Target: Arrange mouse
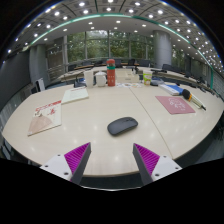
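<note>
Paper on the left: We see a flat printed sheet with pink and red pictures [45, 117] lying near the left rim of the counter. It is well apart from the mouse, so we think it will not get in our way.

White book: A flat white booklet [75, 95] lies farther back on the left side. It is also far from where we work.

Counter: The big, pale, round-edged wooden counter [100, 145] holds everything. The part around the mouse is bare, so we judge there is room to slide or lift it.

Gripper: Our two-finger gripper with bright pink pads [111, 158] is spread wide and holds nothing. We think it is held like this so the mouse can fit between the fingers when we come closer.

Mouse: The small dark grey oval computer mouse [122, 125] sits alone near the middle of the counter, just ahead of the fingers and a bit to the right. It is not touched yet.

Bottles at the back: A red bottle [111, 74] stands with some other small things at the far side. They are too small for us to tell more.

Pink mat: A flat pink square sheet [175, 103] lies on the right, away from the mouse.
</note>
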`<state>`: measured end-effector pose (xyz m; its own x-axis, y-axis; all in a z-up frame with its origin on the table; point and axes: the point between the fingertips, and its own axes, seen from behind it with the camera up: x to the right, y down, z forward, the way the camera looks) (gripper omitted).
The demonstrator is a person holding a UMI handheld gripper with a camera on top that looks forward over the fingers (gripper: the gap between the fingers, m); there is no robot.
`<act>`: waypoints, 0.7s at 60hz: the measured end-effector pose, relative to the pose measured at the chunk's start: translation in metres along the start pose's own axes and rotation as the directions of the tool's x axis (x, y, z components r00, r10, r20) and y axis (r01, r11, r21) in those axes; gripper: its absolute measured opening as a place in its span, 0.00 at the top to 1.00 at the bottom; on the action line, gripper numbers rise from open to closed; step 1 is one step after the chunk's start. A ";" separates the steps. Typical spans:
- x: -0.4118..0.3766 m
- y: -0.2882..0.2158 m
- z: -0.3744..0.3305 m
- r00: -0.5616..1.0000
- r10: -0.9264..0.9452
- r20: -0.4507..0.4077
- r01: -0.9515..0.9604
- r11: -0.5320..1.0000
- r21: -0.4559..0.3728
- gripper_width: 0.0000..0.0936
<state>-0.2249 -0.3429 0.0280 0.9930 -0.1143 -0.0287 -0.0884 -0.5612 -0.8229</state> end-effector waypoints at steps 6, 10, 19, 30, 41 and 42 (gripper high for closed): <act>0.015 -0.002 0.035 1.000 -0.019 -0.010 0.019 1.000 -0.015 0.09; 0.018 -0.005 0.054 1.000 -0.011 0.006 0.011 1.000 -0.027 0.09; 0.019 -0.016 0.081 0.999 0.001 0.038 0.001 0.999 -0.037 0.09; 0.010 -0.033 0.108 0.998 0.004 0.062 -0.001 0.999 -0.046 0.09; 0.001 -0.048 0.131 0.997 -0.007 0.080 0.011 0.998 -0.054 0.11; 0.000 -0.049 0.133 0.997 -0.010 0.080 0.014 0.998 -0.054 0.12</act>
<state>-0.2101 -0.2068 -0.0071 0.9969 -0.0428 -0.0659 -0.0784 -0.6062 -0.7915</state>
